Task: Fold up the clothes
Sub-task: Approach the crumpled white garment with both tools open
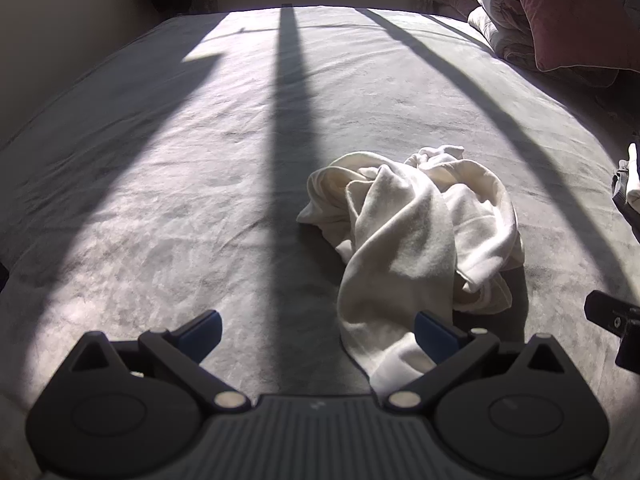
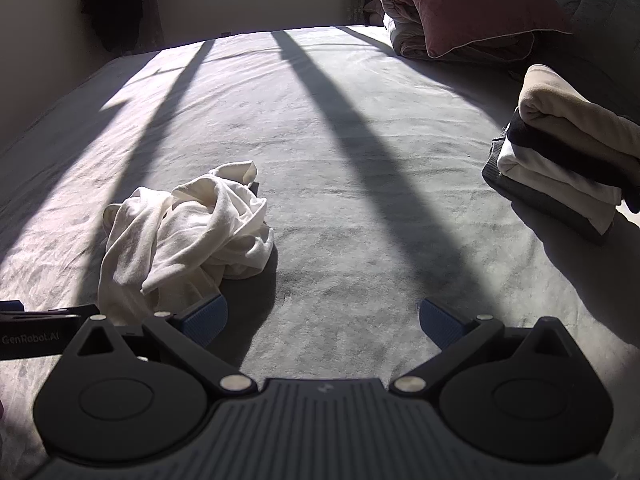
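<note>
The right wrist view takes in things the left wrist view barely catches: a stack of folded clothes at the right edge of the bed, cream on top, then dark, white and grey layers, plus a window strip at the far wall. In the left wrist view only a sliver of that stack shows at the right border. Both views show a maroon pillow resting on rolled bedding at the far right of the bed. Each view also catches a piece of the other gripper's black body at its edge.

The crumpled white garment lies on the grey bed cover, in a sunlit patch between long shadow bars. The left gripper has its jaws spread wide with nothing clamped; the garment's near tail runs down just inside its right blue pad, partly behind that finger. The right gripper is likewise spread wide and holds nothing; the garment lies to its left, its near edge just beyond the left blue pad, and bare bed cover fills the gap between the jaws.
</note>
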